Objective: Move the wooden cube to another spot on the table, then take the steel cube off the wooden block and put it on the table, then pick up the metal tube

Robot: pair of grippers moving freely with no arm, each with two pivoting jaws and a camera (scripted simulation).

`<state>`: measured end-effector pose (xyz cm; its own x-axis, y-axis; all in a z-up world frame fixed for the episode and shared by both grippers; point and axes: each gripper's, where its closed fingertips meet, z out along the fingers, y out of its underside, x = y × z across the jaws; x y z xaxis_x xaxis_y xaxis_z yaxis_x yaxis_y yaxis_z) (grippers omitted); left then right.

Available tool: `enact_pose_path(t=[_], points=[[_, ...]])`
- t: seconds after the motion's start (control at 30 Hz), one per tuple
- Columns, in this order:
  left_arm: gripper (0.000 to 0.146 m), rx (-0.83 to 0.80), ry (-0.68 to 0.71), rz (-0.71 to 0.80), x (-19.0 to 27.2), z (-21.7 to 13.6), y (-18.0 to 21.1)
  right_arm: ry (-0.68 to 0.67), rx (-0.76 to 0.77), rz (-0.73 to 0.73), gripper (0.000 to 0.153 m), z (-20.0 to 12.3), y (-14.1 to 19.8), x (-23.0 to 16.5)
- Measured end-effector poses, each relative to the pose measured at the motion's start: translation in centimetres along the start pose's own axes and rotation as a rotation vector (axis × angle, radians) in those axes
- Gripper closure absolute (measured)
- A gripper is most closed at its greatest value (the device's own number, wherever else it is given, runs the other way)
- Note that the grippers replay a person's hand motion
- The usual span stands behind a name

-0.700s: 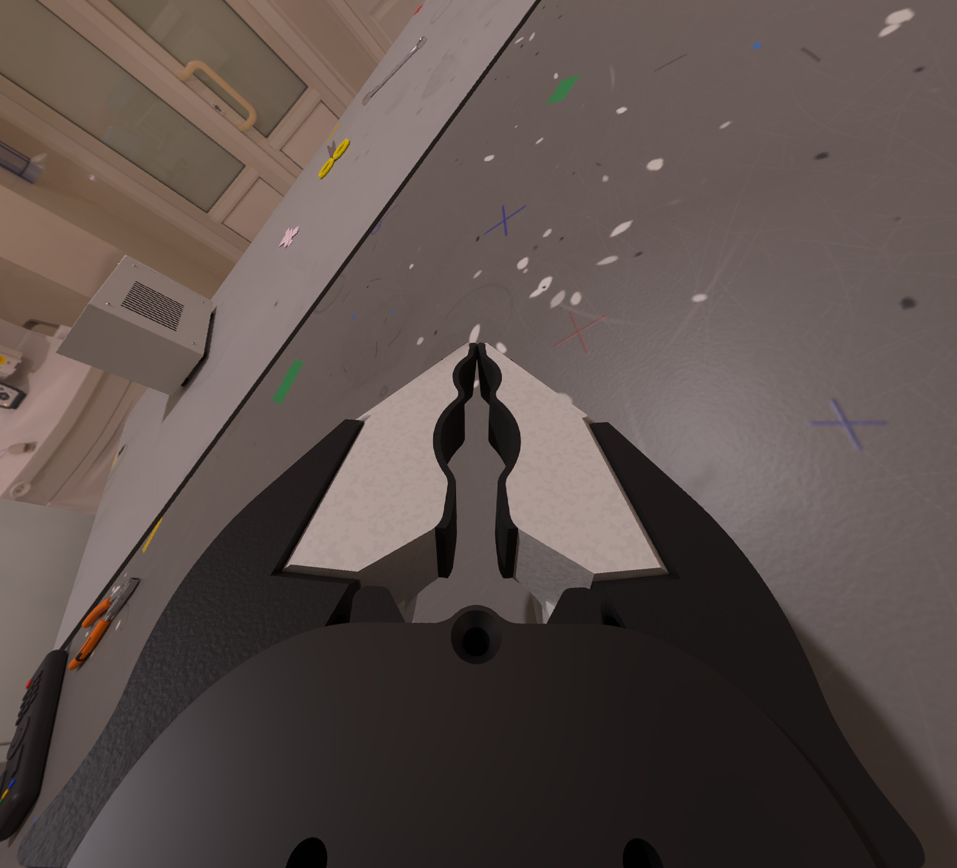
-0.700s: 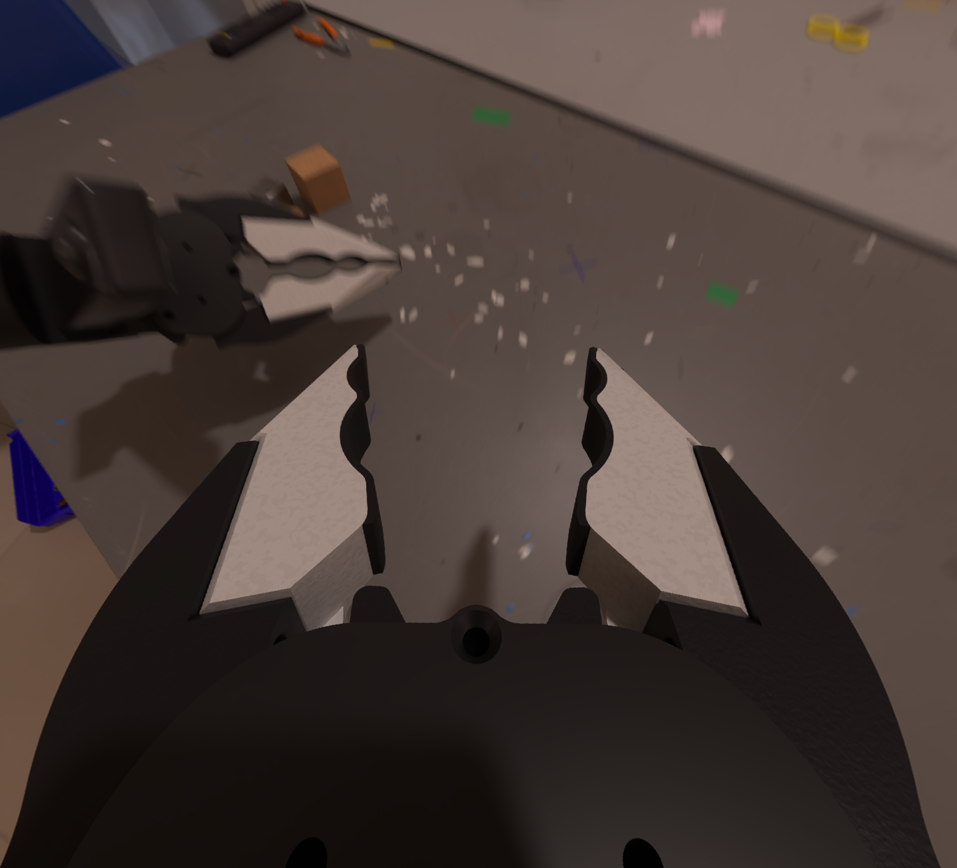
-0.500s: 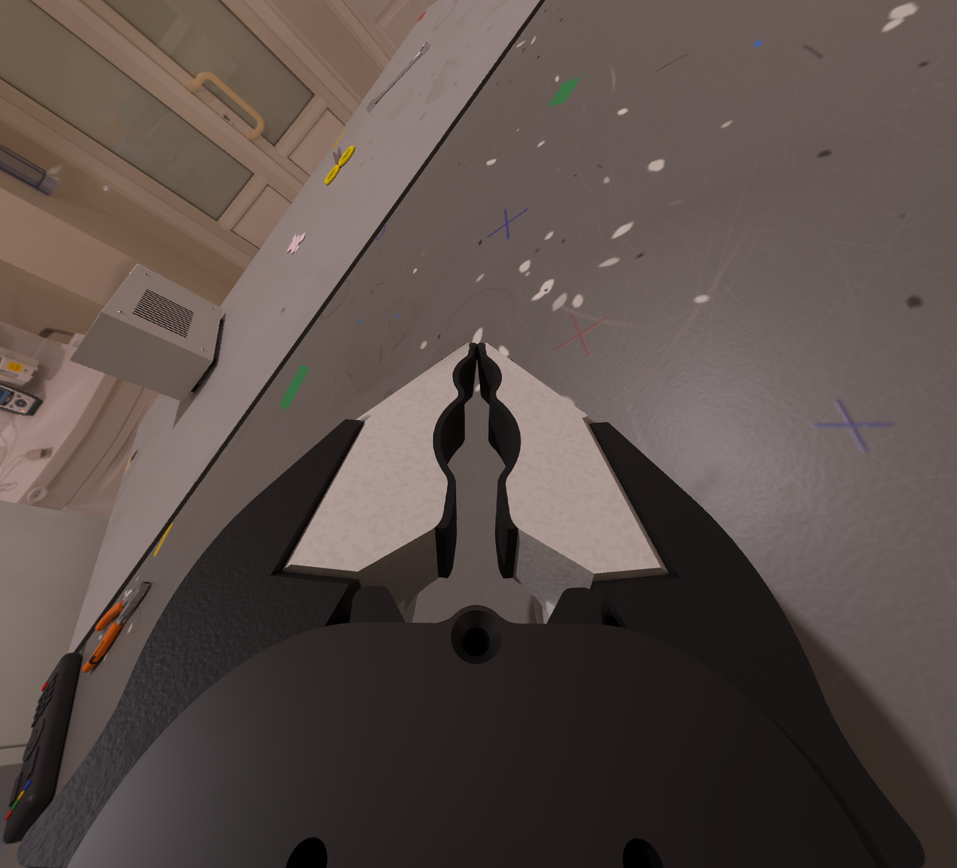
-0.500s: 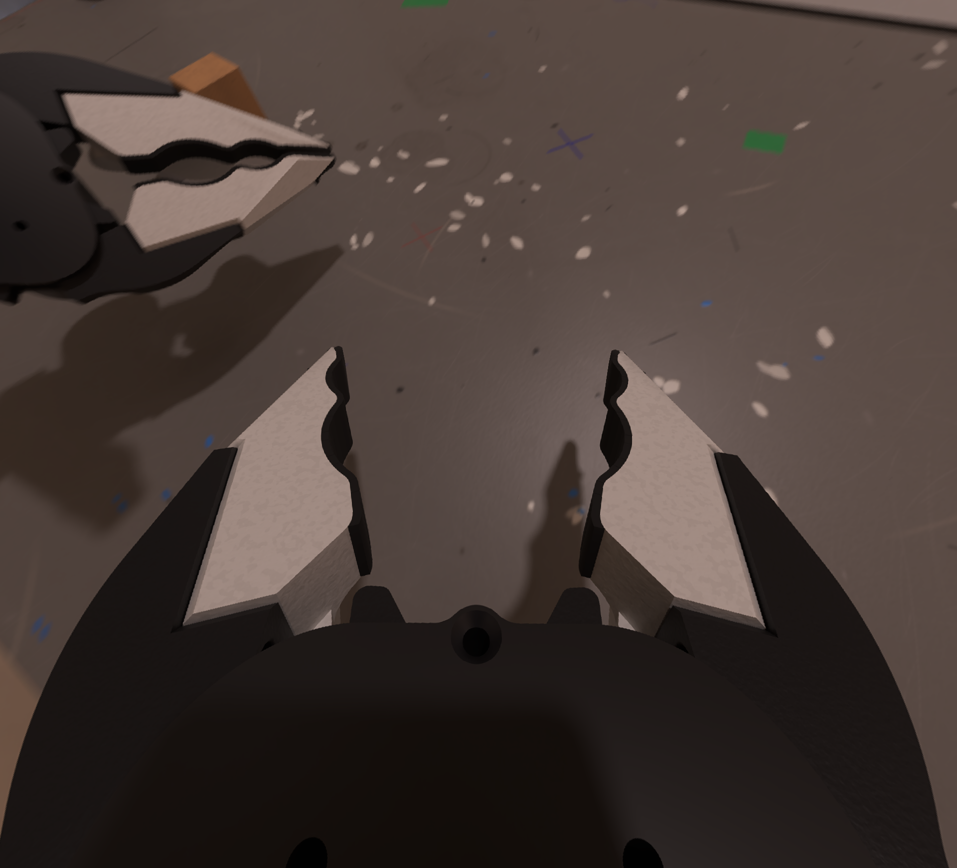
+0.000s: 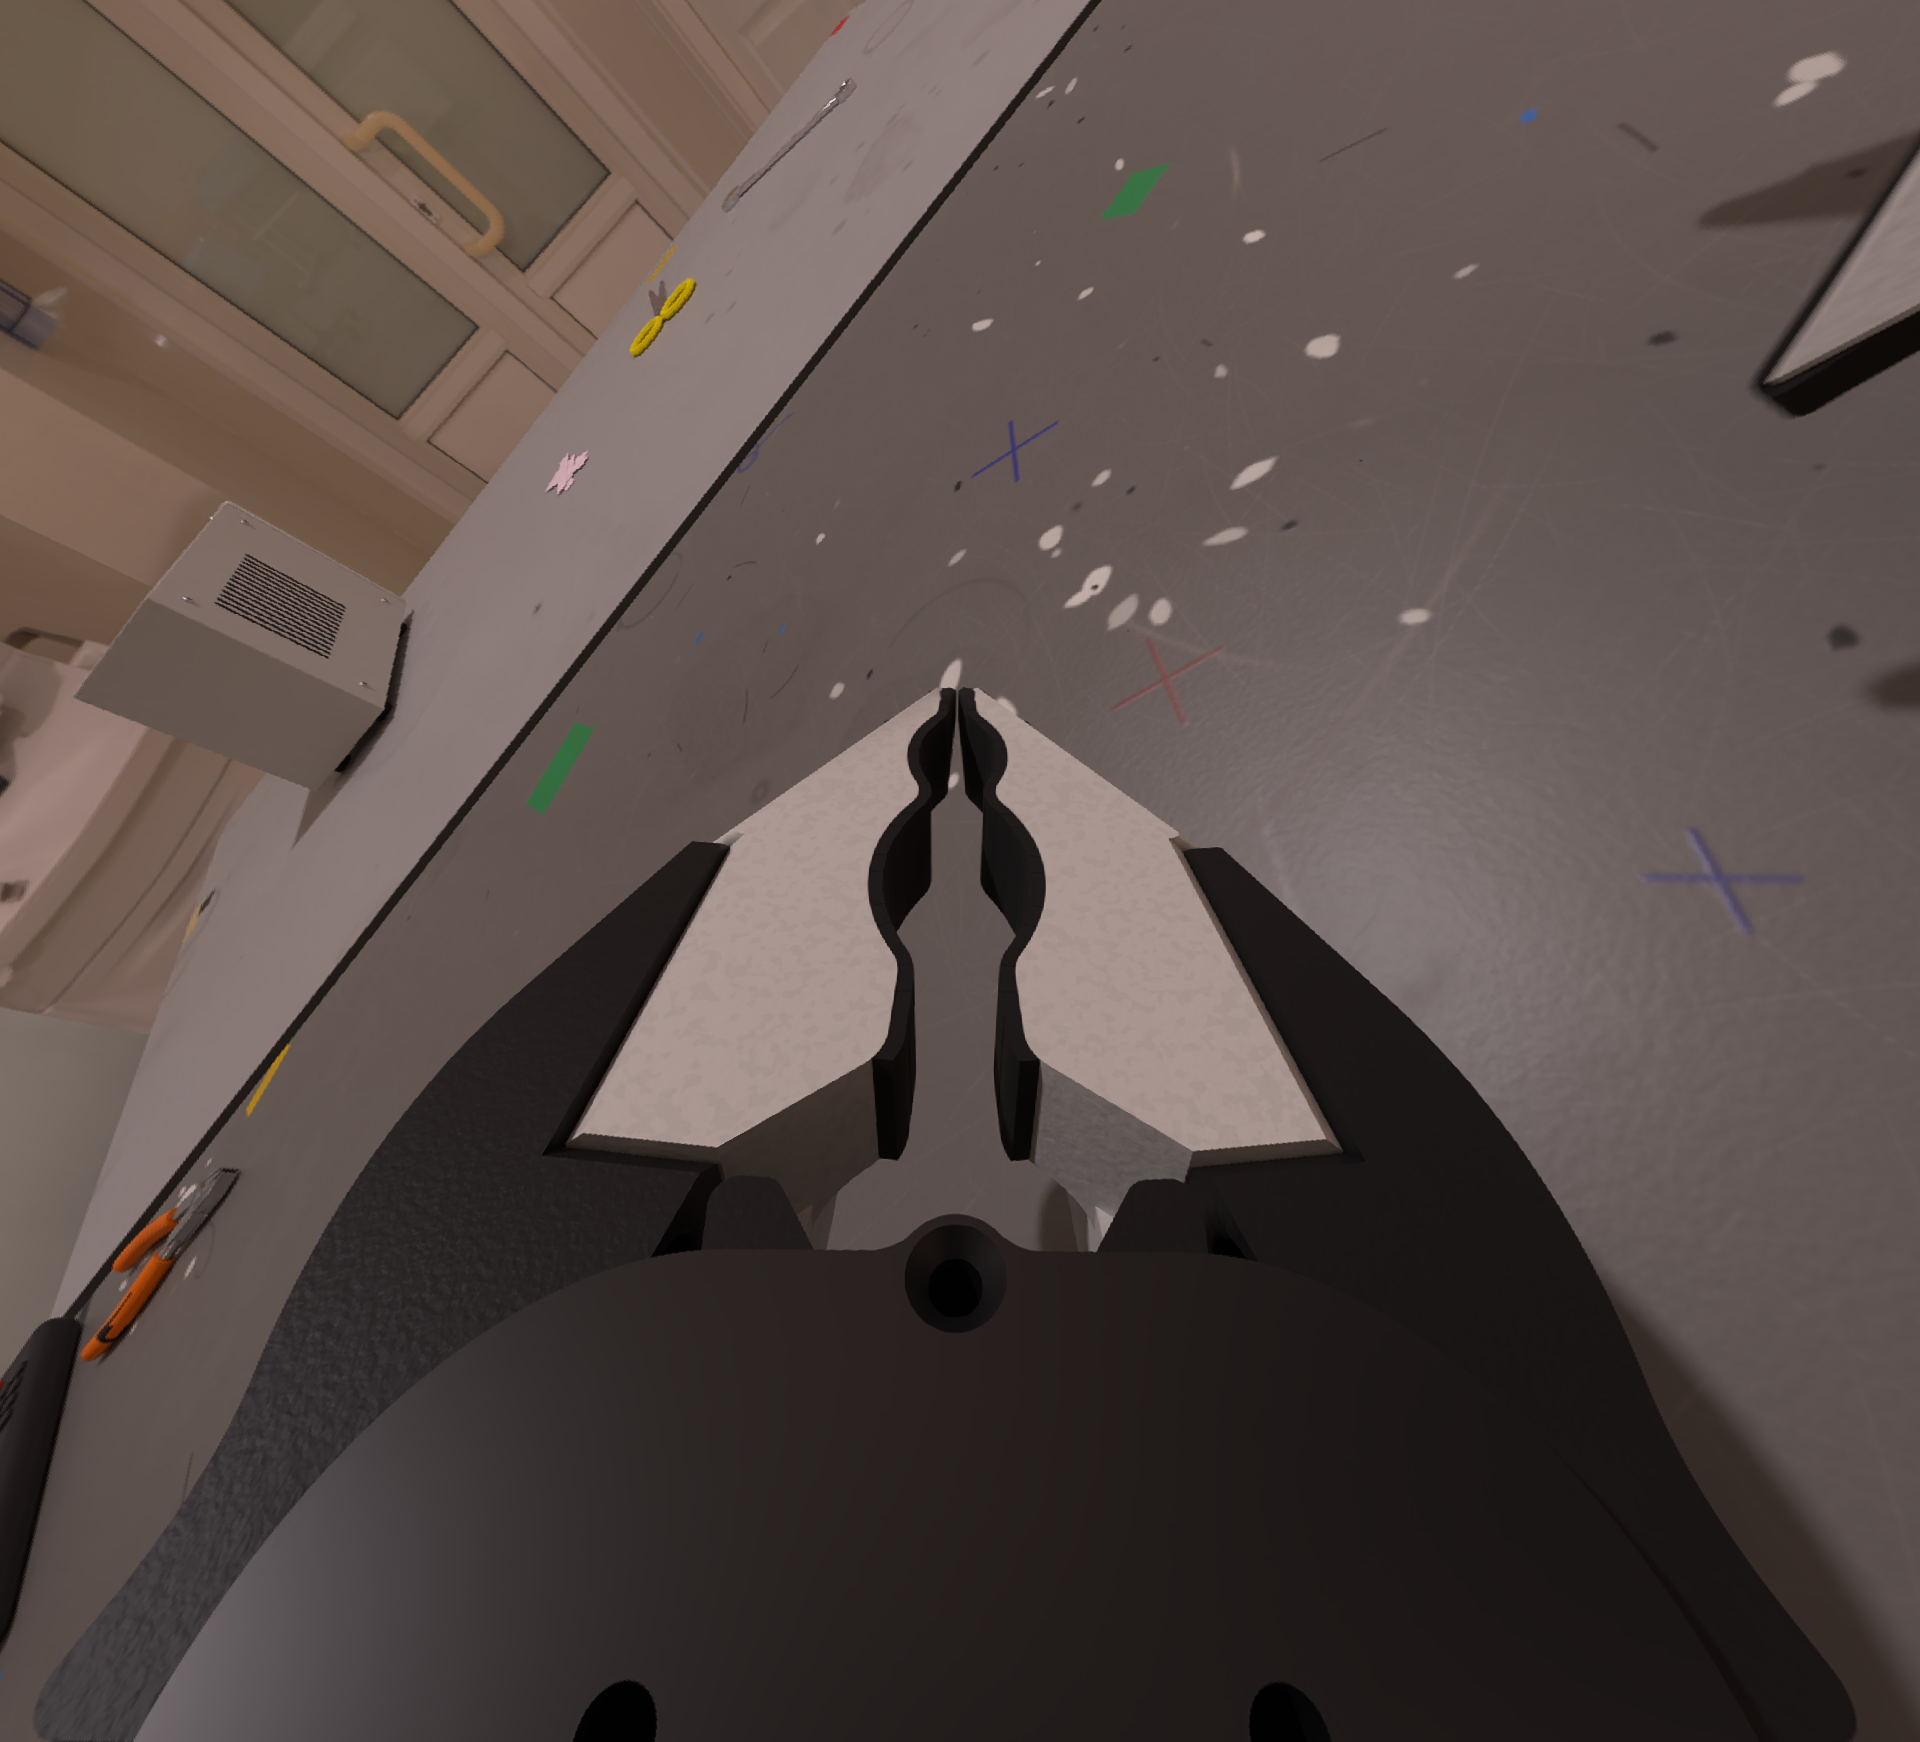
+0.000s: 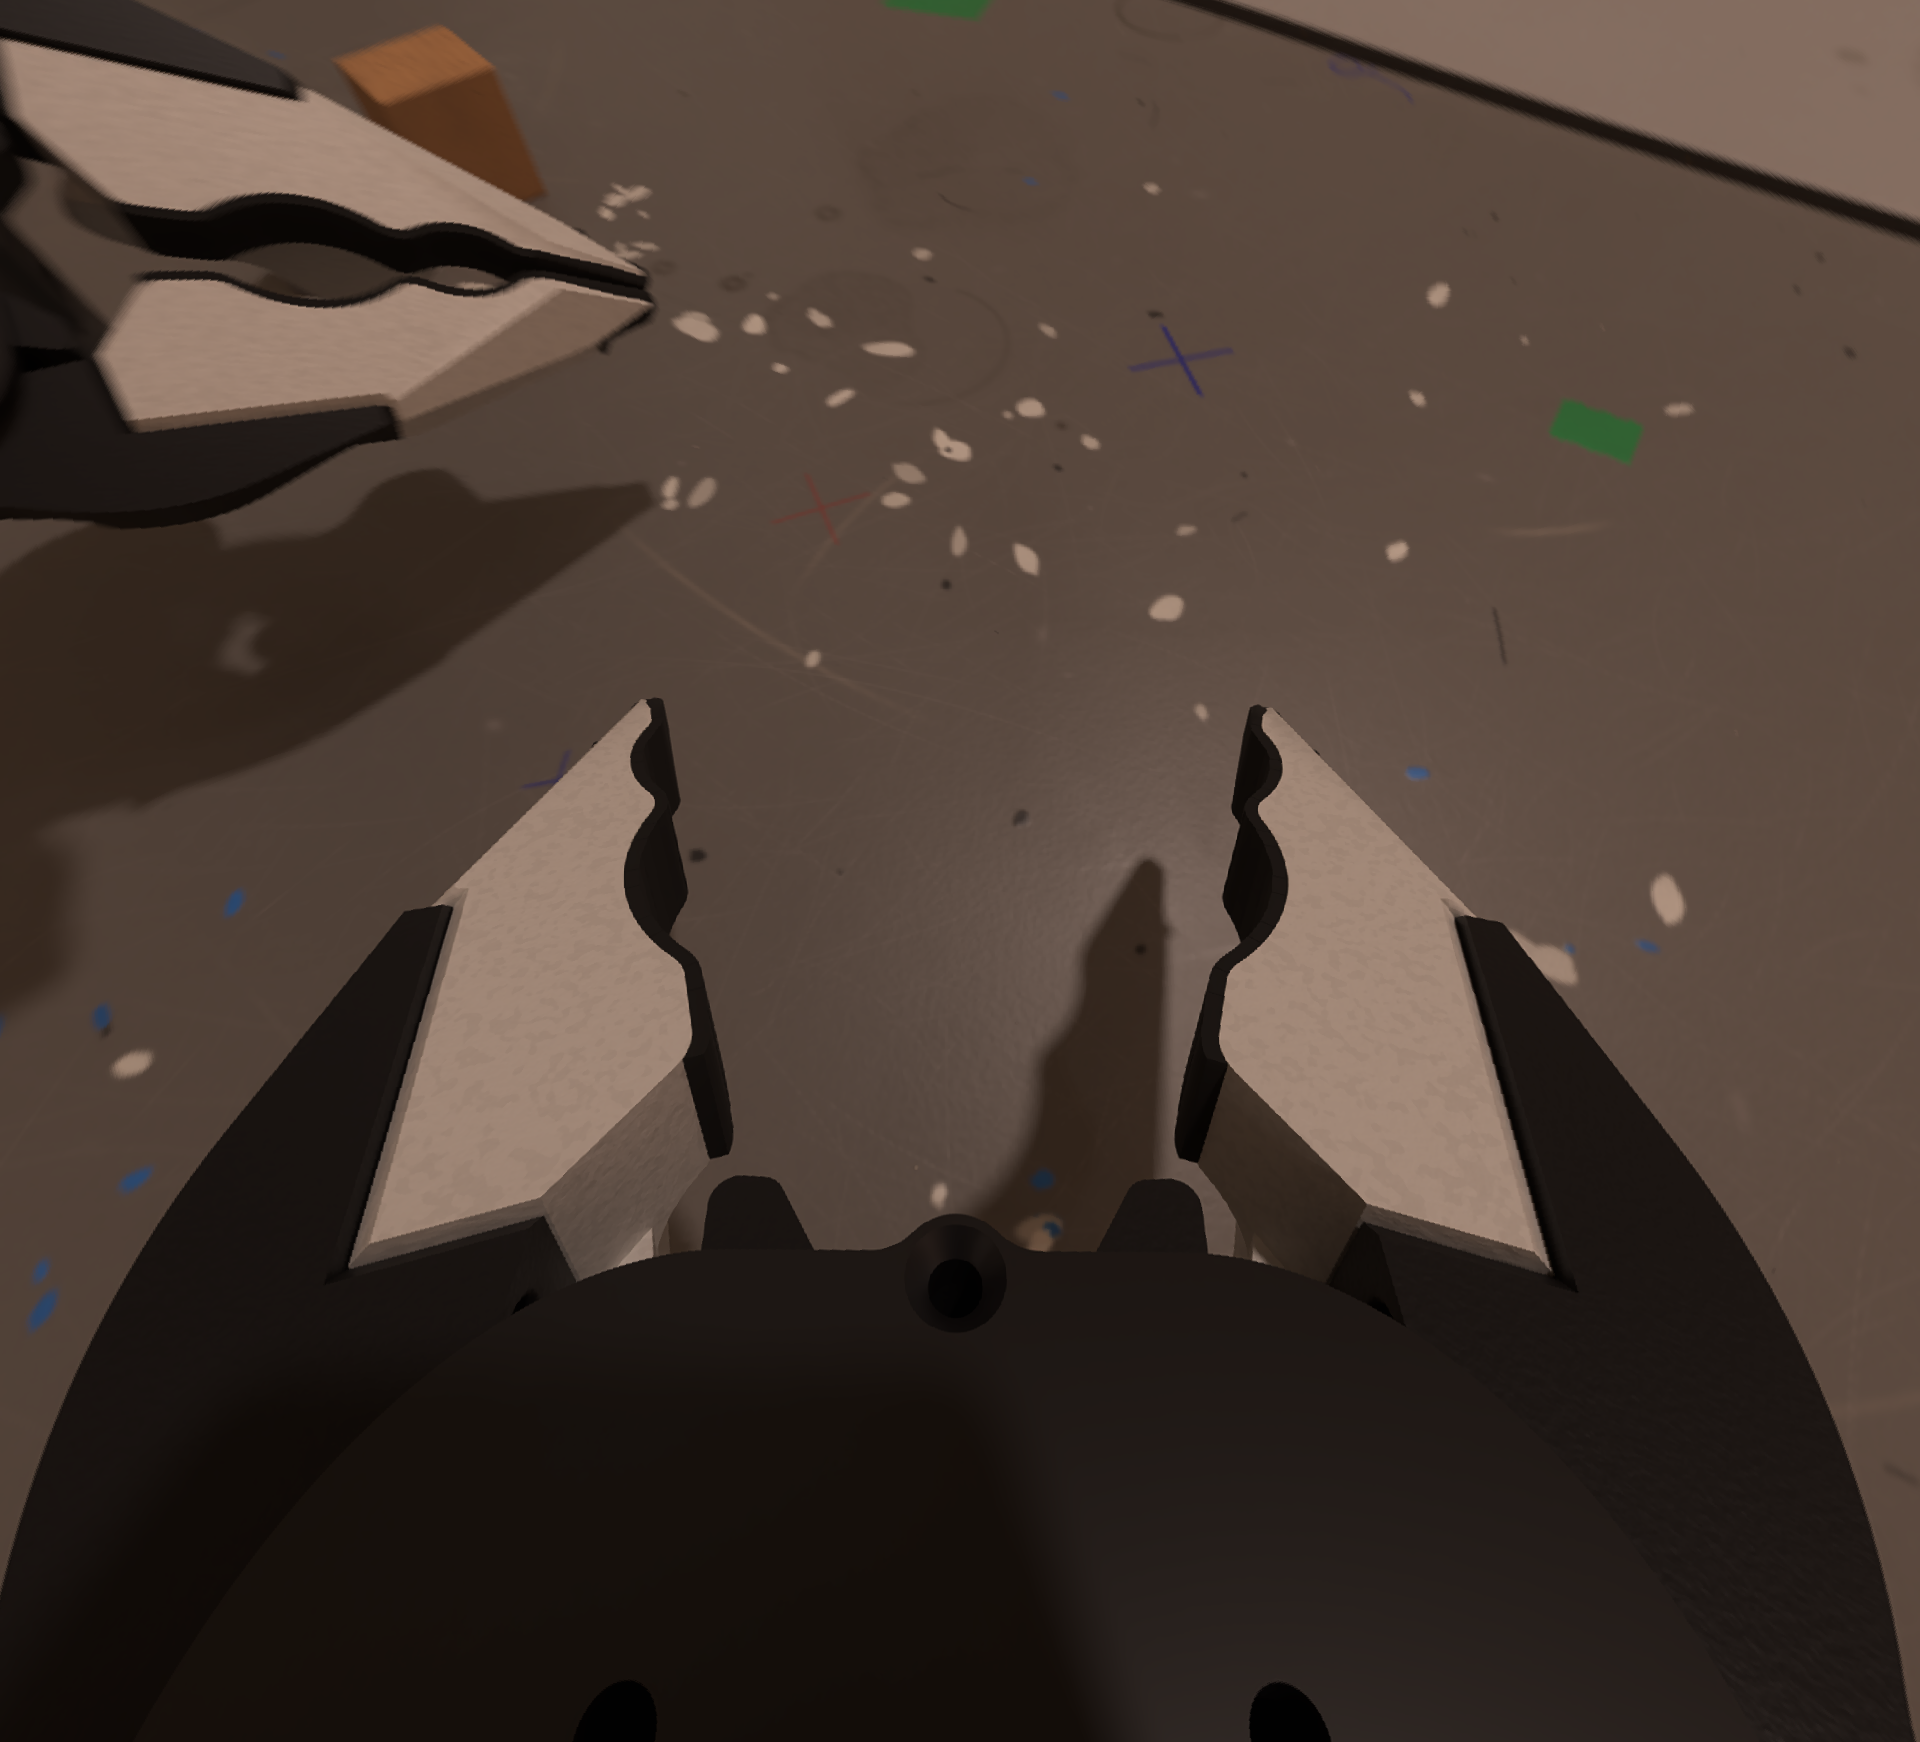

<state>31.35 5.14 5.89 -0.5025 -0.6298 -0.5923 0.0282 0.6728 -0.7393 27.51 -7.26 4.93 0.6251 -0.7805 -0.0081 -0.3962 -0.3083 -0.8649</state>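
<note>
A brown wooden cube stands on the dark grey table, with nothing on top of it. My left gripper is shut and empty, low over the table. In the right wrist view it reaches in from the left, its tips just in front of and to the right of the cube. My right gripper is open and empty above bare table, well short of the cube. One of its pads shows at the right edge of the left wrist view. No steel cube or metal tube is in view.
A lighter grey table adjoins the dark one. It carries a grey vented box, yellow rings and a thin silver bar. Orange pliers and a black remote lie at the far end. Green tape patches mark the tabletop.
My right gripper has tilted down, come closer to the left gripper and opened slightly wider. Its fingers now show in the left wrist view. The left gripper has barely moved.
</note>
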Motion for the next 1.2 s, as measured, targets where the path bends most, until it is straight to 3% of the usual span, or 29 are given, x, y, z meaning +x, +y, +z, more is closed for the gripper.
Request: enact_pose_path(t=[0.13,0.43,0.53,0.6,0.67,0.73,0.8,0.87,0.93,1.0,1.07,1.2], points=[[0.133,0.000,-0.001,-0.003,-0.1,0.1,0.0,-0.085,0.018,-0.035,0.036,-0.8,0.2,-1.0],[0.127,-0.013,-0.002,-0.023,0.2,0.1,-0.1,-0.004,-0.063,-0.111,0.034,0.0,1.2,-0.5],[0.118,-0.028,0.091,-0.061,1.6,-2.0,-1.0,0.004,-0.067,-0.118,0.034,-0.1,1.3,-0.5],[0.106,-0.055,0.285,-0.165,3.8,-5.0,-1.8,0.005,-0.071,-0.123,0.034,-0.2,1.4,-0.5],[0.085,-0.161,0.625,-0.365,7.0,-9.5,-2.6,0.010,-0.076,-0.123,0.034,-0.4,1.6,-0.4],[0.065,-0.242,1.064,-0.628,9.8,-15.3,-4.2,0.016,-0.079,-0.119,0.034,-0.5,1.7,-0.4],[0.047,-0.294,1.289,-0.786,10.6,-18.8,-4.5,0.017,-0.081,-0.116,0.034,-0.6,1.8,-0.3],[0.047,-0.295,1.226,-0.823,9.5,-19.4,-3.3,0.014,-0.085,-0.115,0.034,-0.7,1.9,-0.3],[0.051,-0.208,1.053,-0.815,7.1,-18.9,-1.9,0.013,-0.085,-0.118,0.034,-0.7,1.9,-0.3],[0.047,-0.188,0.848,-0.739,3.9,-18.0,0.4,0.009,-0.089,-0.123,0.034,-0.7,1.9,-0.3],[0.043,-0.243,0.656,-0.689,0.0,-17.3,2.7,0.010,-0.089,-0.126,0.034,-0.6,1.8,-0.3],[0.040,-0.406,0.411,-0.728,-7.5,-14.8,6.8,0.029,-0.083,-0.121,0.034,-0.4,1.5,-0.3]])
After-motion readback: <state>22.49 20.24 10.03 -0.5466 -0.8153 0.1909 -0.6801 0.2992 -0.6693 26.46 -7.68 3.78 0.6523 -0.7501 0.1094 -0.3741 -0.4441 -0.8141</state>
